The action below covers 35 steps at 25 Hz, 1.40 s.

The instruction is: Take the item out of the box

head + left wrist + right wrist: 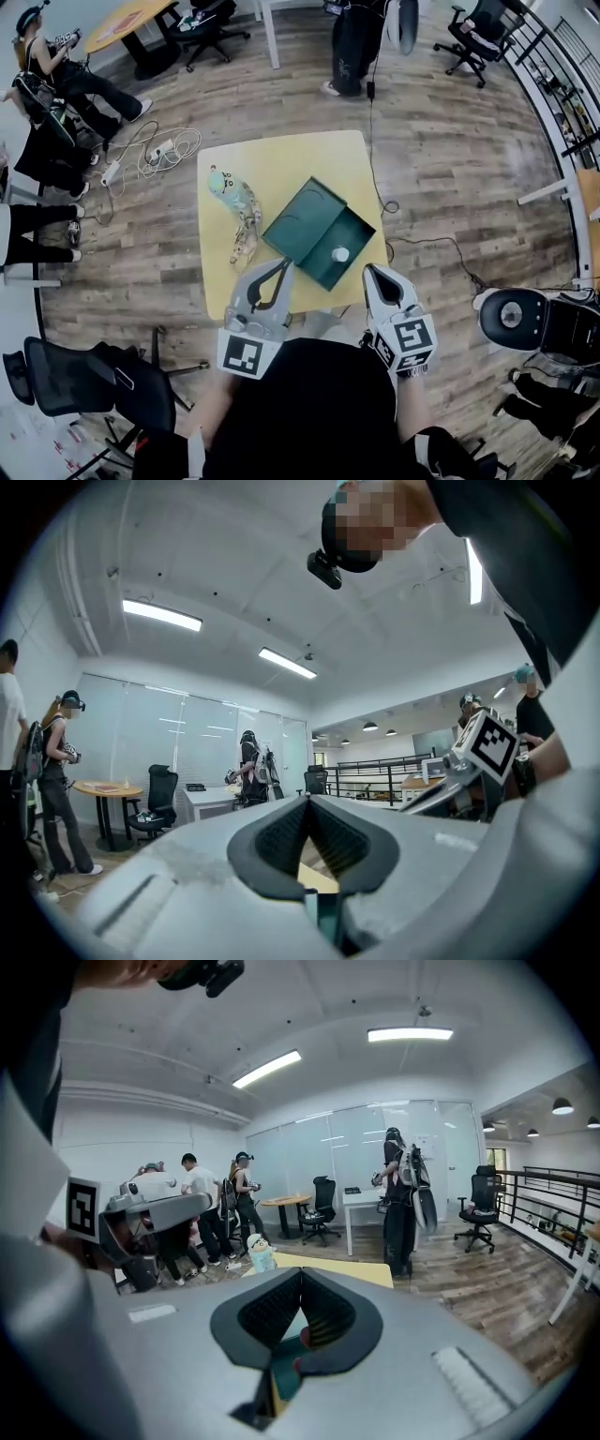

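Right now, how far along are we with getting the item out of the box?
Done: the green box lies open on the yellow table, lid flipped beside its tray. In hand: nothing; the left claw and right claw are both shut and empty, hovering at the table's near edge. Left: the small white item sits in the tray, so it has yet to be gripped and lifted out.

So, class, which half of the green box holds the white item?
The deeper half, nearer the right gripper; the flat half holds nothing.

yellow table: open green box, beside it what looks like doll.
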### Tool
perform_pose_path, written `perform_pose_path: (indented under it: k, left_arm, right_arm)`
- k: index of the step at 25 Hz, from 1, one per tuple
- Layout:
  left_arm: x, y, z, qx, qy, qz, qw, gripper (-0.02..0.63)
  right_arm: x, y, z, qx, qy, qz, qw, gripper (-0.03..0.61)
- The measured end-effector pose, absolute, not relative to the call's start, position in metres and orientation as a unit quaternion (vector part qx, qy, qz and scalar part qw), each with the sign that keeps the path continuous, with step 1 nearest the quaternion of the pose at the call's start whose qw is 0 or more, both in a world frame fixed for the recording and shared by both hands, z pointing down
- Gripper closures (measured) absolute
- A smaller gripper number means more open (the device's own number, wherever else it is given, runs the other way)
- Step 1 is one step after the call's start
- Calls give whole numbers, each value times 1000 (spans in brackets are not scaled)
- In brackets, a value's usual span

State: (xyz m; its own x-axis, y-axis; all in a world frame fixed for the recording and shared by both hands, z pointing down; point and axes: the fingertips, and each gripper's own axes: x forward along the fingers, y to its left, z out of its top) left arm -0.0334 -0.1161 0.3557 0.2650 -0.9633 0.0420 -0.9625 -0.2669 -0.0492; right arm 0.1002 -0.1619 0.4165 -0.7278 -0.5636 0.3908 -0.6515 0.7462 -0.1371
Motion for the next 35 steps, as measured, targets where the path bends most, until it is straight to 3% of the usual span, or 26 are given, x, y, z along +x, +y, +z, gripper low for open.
perform_pose_path:
  k: [15,35]
  left_arm:
    - [-8,-154,390,-787,615,-58,4,612]
    - [-14,-177,451,-799,595,-68,-51,612]
  right_arm:
    - [84,-212,494,254,-925,151,240,569]
    - [69,-212,625,203,-881,209,373,479]
